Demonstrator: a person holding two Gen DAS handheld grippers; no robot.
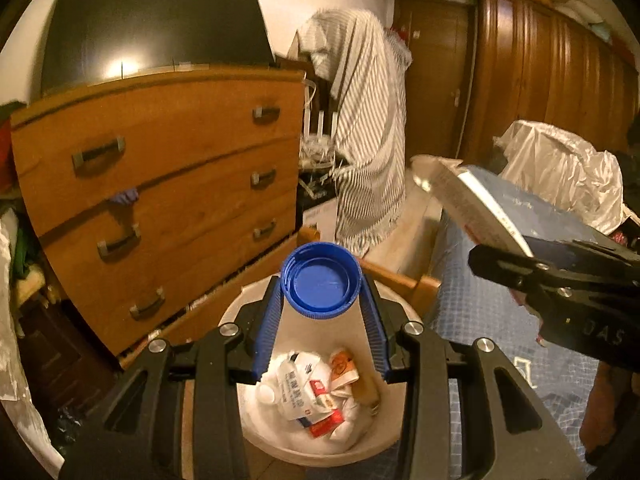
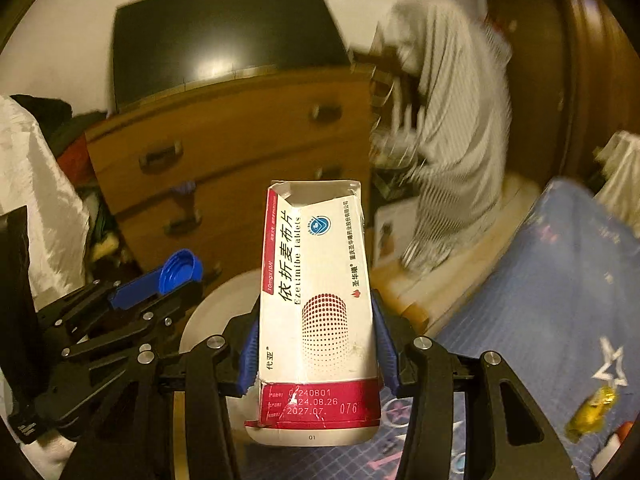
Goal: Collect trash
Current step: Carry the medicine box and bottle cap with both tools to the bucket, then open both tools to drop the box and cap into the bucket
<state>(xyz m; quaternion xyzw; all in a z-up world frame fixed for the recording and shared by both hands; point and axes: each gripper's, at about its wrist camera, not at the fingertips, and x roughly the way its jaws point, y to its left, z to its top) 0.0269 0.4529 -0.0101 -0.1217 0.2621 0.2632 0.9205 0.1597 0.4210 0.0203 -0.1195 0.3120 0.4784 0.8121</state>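
My left gripper (image 1: 321, 280) is shut on a blue bottle cap (image 1: 320, 278) and holds it above a round white bin (image 1: 394, 432). The bin holds crumpled white paper and red-and-white wrappers (image 1: 320, 396). My right gripper (image 2: 316, 320) is shut on an opened white and red medicine box (image 2: 316, 300), raised beside the bin (image 2: 208, 316). In the left wrist view the right gripper (image 1: 560, 284) shows at the right with the box (image 1: 472, 208). In the right wrist view the left gripper (image 2: 160, 284) and cap (image 2: 180, 270) show at the left.
A wooden chest of drawers (image 1: 160, 200) stands behind the bin, with a dark screen (image 1: 152, 28) on top. A striped shirt (image 1: 368, 120) hangs further back. A blue patterned bed cover (image 2: 540, 300) lies to the right, with a yellow wrapper (image 2: 592, 412) on it.
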